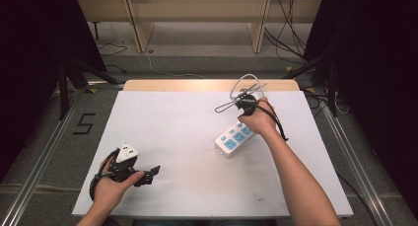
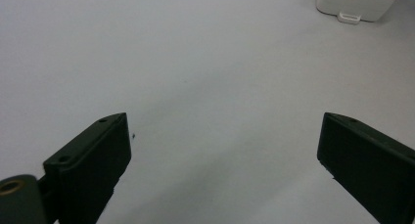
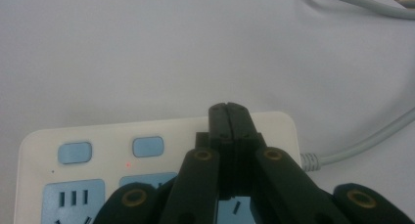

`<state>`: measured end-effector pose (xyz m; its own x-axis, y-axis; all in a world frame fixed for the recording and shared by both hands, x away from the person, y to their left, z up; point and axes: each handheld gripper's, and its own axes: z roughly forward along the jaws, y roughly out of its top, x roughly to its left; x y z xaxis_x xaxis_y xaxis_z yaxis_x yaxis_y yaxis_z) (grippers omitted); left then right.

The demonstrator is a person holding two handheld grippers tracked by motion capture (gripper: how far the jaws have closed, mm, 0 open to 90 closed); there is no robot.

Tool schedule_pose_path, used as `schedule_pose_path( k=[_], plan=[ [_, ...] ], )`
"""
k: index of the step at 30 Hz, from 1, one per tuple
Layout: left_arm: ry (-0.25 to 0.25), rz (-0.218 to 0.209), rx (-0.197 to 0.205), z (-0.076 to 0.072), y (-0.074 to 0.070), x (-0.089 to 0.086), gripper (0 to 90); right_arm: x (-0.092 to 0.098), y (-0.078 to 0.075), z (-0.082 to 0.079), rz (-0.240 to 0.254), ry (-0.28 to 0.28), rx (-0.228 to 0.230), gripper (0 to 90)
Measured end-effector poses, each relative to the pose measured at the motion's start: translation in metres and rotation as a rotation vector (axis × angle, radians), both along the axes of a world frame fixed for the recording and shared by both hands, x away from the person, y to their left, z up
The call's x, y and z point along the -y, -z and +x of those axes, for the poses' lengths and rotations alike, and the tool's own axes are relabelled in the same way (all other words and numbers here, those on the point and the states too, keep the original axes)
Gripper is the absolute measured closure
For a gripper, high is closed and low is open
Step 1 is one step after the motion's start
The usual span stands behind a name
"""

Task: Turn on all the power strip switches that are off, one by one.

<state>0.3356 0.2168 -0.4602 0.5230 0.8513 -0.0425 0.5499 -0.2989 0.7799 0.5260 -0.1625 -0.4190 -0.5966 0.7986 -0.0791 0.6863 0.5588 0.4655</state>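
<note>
Left gripper [image 1: 148,174] sits at the near-left of the surface [image 1: 187,152], close to the near edge. Its jaws stand wide apart with nothing between them; in the left gripper view the left gripper [image 2: 222,160] looks over bare white surface [image 2: 195,62] toward the near end of the power strip [image 2: 356,4] at top right. Wide free band between that gripper and the strip, nothing lying in it.

Mid-right: one white power strip [image 1: 235,137], lying diagonal, well inside the right edge and well back from the near edge. Bare room on its left and in front of it. Right gripper [image 1: 245,103] is over the strip's far end, held by the right hand [image 1: 261,118].

Right gripper view: right gripper [image 3: 229,109] has its jaws pressed fully together, nothing gripped, tips over the strip's body [image 3: 73,136] near the cord end. Cannot tell if the tips touch the casing. Two blue buttons [image 3: 148,146] visible, small red light [image 3: 128,165] below them, one blue socket face [image 3: 73,199] in clear sight, more hidden behind the jaws.

Far: one grey-white cord [image 3: 362,141] leaves the strip's end and loops [image 1: 245,84] toward the far edge of the surface, near the wooden strip [image 1: 212,85] there. Least free room at that far-right corner.

Count: two grippers, one power strip, one cord.
</note>
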Motion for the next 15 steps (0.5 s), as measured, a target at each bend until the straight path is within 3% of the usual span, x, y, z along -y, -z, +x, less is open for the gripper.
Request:
schedule_pose_path(
  k=[15],
  plan=[
    [0.000, 0.000, -0.002, 0.0005, 0.0005, 0.0002, 5.7, -0.0053, 0.0073, 0.0062, -0.034, 0.014, -0.040, 90.0]
  ],
)
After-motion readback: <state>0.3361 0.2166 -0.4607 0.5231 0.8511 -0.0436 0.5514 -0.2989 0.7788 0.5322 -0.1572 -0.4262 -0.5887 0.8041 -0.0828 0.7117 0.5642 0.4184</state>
